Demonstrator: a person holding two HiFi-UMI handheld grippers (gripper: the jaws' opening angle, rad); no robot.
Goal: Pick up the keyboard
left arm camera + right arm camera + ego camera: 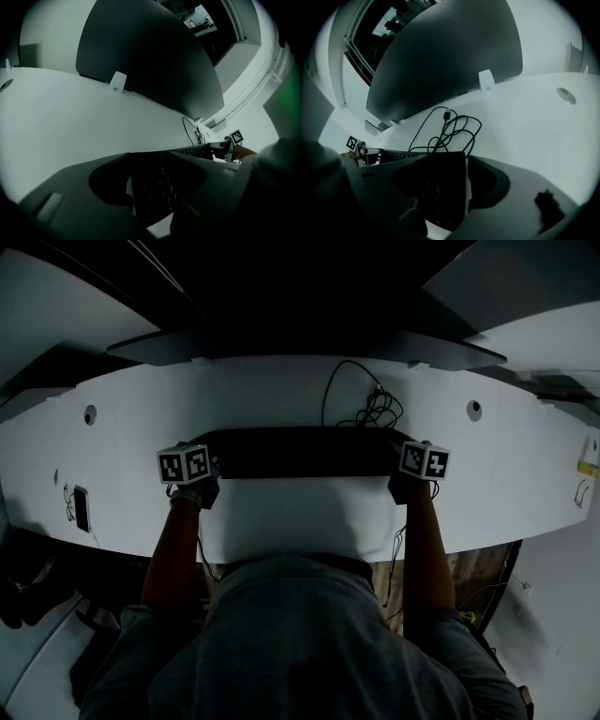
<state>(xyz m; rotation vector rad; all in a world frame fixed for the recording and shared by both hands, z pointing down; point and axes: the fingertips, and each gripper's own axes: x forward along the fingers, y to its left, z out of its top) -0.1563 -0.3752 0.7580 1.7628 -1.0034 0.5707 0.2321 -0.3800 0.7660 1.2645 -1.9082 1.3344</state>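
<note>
A long black keyboard (305,453) lay flat on the curved white desk (234,395). The left gripper (208,472) and right gripper (403,474) straddled its two ends, jaws spread wide, gripping nothing.

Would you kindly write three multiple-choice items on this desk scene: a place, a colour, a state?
1. The coiled cable lies: A on the keys; B on the desk behind the keyboard; C on the floor.
2. The keyboard is: A white; B red; C black.
3. The left hand-held gripper has its jaws: A apart around the keyboard's end; B shut and empty; C clamped on the cable.
Answers: B, it lies beyond the keyboard; C, dark against the white desk; A, a gap shows beside the keyboard.
</note>
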